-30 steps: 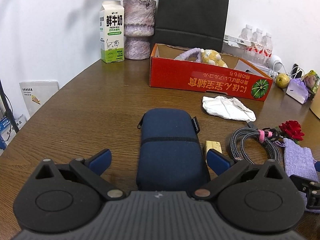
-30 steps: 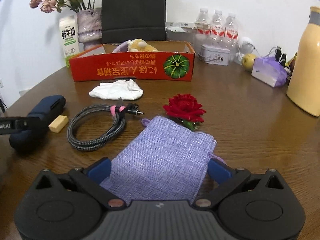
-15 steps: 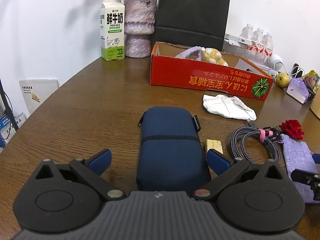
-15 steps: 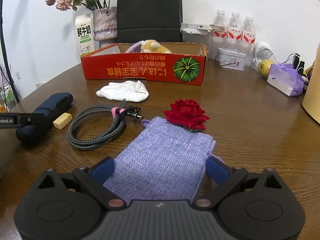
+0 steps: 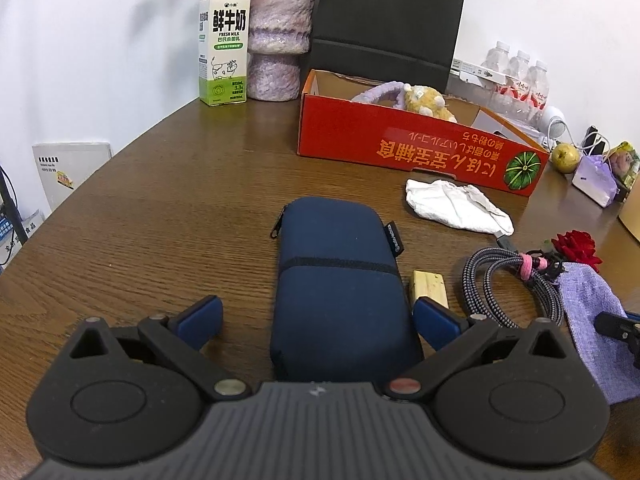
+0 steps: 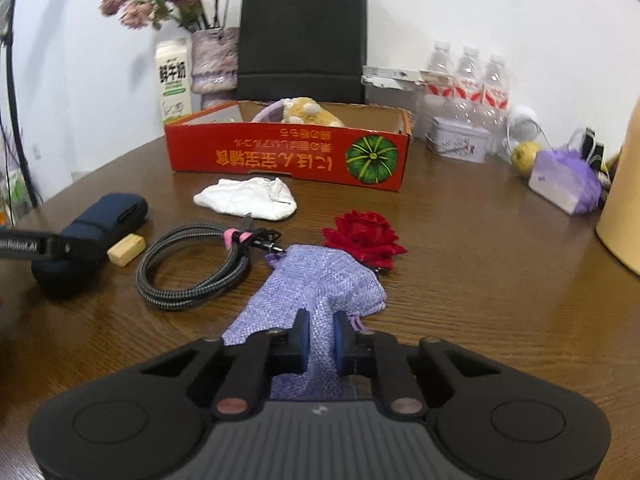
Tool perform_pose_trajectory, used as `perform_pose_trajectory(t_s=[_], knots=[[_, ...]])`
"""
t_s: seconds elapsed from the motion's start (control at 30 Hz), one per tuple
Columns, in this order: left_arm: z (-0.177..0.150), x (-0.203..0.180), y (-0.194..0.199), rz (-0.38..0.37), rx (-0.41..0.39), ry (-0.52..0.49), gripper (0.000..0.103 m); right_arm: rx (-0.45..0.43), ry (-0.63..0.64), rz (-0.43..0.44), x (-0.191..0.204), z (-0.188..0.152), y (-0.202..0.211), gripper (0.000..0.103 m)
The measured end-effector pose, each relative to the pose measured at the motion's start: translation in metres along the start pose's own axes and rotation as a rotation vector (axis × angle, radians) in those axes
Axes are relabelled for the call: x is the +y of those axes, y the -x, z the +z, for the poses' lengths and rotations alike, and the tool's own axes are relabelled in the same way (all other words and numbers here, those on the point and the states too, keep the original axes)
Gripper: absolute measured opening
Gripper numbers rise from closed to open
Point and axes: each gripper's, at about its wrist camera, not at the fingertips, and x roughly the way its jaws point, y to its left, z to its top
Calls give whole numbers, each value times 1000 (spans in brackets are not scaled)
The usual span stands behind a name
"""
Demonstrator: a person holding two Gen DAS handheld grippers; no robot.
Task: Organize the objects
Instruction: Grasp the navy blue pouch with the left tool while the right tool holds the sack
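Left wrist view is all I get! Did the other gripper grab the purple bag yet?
Observer: Yes. The right gripper has just closed on the purple bag, and the near end is bunched between its pads.
Operator: Cool! Is anything hiding behind the red box?
Observer: A small tin stands past the right end of the red box, in front of the water bottles.
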Motion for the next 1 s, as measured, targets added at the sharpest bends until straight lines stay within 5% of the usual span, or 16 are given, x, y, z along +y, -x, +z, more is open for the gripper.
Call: perform_pose_trajectory(t_s=[0.33, 0.43, 1.0], knots=[[5, -7, -4, 12, 16, -15, 102, -7, -12, 27, -3, 0, 1, 9], [6, -4, 0, -34, -6, 14, 74, -2, -24, 27, -4, 0, 0, 12], [-16, -11, 30, -3, -101, 18, 63, -44, -70, 60, -13, -2, 6, 11]])
